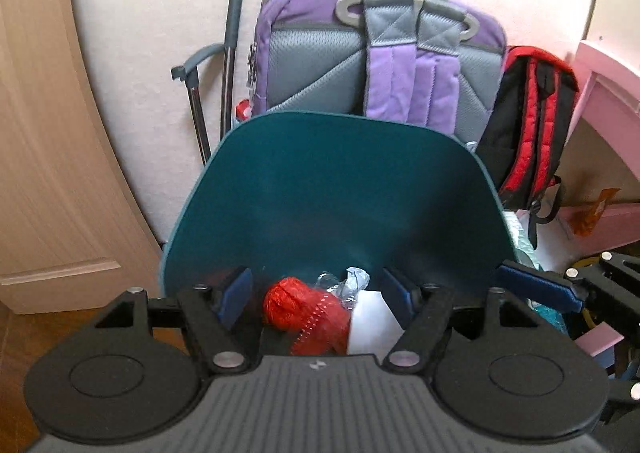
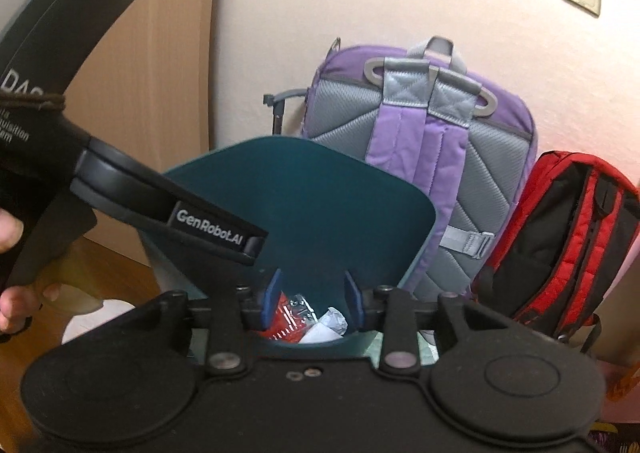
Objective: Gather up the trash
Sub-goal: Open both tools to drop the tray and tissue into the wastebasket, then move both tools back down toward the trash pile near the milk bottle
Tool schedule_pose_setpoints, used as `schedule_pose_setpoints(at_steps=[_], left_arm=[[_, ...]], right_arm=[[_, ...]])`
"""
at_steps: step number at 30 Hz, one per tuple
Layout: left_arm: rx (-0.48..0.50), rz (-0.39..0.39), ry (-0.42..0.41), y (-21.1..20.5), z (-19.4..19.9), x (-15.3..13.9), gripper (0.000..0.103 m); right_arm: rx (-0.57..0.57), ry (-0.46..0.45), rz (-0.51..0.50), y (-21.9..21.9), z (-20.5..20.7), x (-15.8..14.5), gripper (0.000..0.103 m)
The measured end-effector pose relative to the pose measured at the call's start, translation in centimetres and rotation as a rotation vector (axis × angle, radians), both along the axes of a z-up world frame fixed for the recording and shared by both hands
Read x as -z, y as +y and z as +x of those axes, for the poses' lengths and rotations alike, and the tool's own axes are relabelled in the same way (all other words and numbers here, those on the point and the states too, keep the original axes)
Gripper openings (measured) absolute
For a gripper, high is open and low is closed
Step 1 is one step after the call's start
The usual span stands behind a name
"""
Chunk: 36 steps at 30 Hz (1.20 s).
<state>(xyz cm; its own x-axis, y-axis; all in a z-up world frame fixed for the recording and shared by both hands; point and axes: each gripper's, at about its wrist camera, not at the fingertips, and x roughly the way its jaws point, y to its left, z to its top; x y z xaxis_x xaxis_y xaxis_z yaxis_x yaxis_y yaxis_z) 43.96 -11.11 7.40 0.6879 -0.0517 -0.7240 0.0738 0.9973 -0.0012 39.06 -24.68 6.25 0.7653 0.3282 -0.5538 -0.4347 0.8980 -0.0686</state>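
A dark teal trash bin (image 1: pixel 340 189) stands open below both grippers; it also shows in the right wrist view (image 2: pixel 320 221). Inside lie a red crumpled wrapper (image 1: pixel 308 313), clear plastic (image 1: pixel 340 285) and white paper (image 1: pixel 372 325); the right wrist view shows the same red wrapper (image 2: pixel 286 319) and white paper (image 2: pixel 326 329). My left gripper (image 1: pixel 320 293) is open and empty over the bin's mouth. My right gripper (image 2: pixel 312 299) is open and empty over the bin too. The left gripper's body (image 2: pixel 180 213) crosses the right wrist view.
A purple and grey backpack (image 1: pixel 380 53) and a red and black backpack (image 1: pixel 532 133) lean on the wall behind the bin. A wooden door (image 1: pixel 44 133) is at the left. A trolley handle (image 1: pixel 200 93) stands by the wall. Pink furniture (image 1: pixel 604 125) is at the right.
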Motion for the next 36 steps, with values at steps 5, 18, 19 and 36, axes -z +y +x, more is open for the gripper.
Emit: schedule_pose_setpoints(at_steps=[5,18,19,36], left_arm=[[0.007,0.002,-0.035,-0.1,-3.1,-2.1,0.071],[0.034,0.005,-0.128,0.0,-13.0,-7.0,0.071],[0.036,0.007,-0.134,0.2,-13.8,-7.1,0.071],[0.036,-0.03,-0.106,5.2,-24.2,-4.0,0.084]], right_arm=[[-0.008,-0.022,0.017,-0.4,-2.9,-2.0,0.035],[-0.039,-0.044,0.071,-0.5,-10.8,-5.4,0.036],[-0.045,-0.041,0.078,-0.4,-11.4,-5.5,0.036],[-0.123,0.087,0.198,0.8,-18.3,-2.1,0.051]])
